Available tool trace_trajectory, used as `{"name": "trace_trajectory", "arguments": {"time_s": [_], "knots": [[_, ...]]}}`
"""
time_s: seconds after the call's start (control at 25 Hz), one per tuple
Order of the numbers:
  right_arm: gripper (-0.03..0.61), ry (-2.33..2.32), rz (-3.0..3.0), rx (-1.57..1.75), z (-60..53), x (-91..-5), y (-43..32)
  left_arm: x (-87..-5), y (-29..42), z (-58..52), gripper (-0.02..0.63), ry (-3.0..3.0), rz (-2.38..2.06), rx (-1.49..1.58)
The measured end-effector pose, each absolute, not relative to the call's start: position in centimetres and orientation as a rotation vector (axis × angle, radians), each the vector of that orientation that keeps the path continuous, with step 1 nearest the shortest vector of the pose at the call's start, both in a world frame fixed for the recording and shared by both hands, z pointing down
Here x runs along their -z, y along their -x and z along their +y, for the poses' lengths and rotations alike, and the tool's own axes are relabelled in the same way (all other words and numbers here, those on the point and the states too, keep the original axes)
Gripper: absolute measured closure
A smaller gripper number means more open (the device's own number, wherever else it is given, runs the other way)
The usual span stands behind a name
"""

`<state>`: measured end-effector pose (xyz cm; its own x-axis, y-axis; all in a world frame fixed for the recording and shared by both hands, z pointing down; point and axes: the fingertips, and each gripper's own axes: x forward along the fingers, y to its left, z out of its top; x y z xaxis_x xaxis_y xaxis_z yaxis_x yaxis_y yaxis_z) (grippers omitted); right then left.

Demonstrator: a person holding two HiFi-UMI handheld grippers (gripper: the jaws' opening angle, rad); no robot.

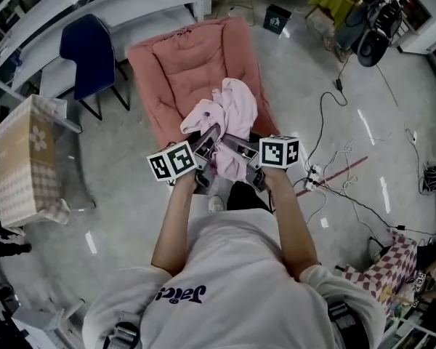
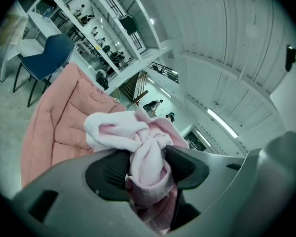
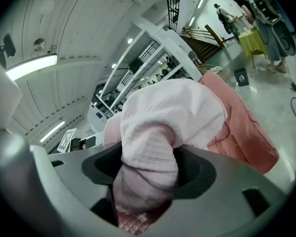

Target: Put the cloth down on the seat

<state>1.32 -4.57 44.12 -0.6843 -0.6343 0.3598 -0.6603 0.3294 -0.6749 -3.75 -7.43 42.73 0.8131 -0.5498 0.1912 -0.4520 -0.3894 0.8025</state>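
Not there yet tbh: the crumpled pale pink cloth (image 1: 231,111) is bunched just above the near end of the salmon-pink padded seat (image 1: 174,64), with the jaws of the left gripper (image 1: 206,142) and right gripper (image 1: 237,150) both clamped on it, so I'd say lowering and letting go are what's left.

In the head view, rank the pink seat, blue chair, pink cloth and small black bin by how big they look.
Largest: pink seat.
Then blue chair and pink cloth, about alike; the cloth is nearer the camera, so unranked.
Smallest: small black bin.
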Motion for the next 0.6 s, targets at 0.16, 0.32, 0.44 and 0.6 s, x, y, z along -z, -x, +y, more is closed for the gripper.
{"name": "trace_trajectory", "arguments": {"time_s": [0.16,0.32,0.44,0.6], "knots": [[0.29,-1.16,-2.532,-1.338,-7.4,-45.1,-1.9,-43.2,3.4,-9.9,0.383,-2.009,-0.768,0.167],[0.29,-1.12,-2.505,-1.346,-10.8,-46.4,-2.7,-44.3,2.8,-12.9,0.383,-1.989,-0.781,0.17],[0.29,-1.101,-2.479,-1.344,-12.7,-47.5,-3.5,-45.5,1.8,-14.7,0.383,-1.977,-0.818,0.137],[0.291,-1.085,-2.441,-1.362,-15.9,-49.1,-4.5,-47.3,0.7,-18.0,0.383,-1.938,-0.844,0.114]]}}
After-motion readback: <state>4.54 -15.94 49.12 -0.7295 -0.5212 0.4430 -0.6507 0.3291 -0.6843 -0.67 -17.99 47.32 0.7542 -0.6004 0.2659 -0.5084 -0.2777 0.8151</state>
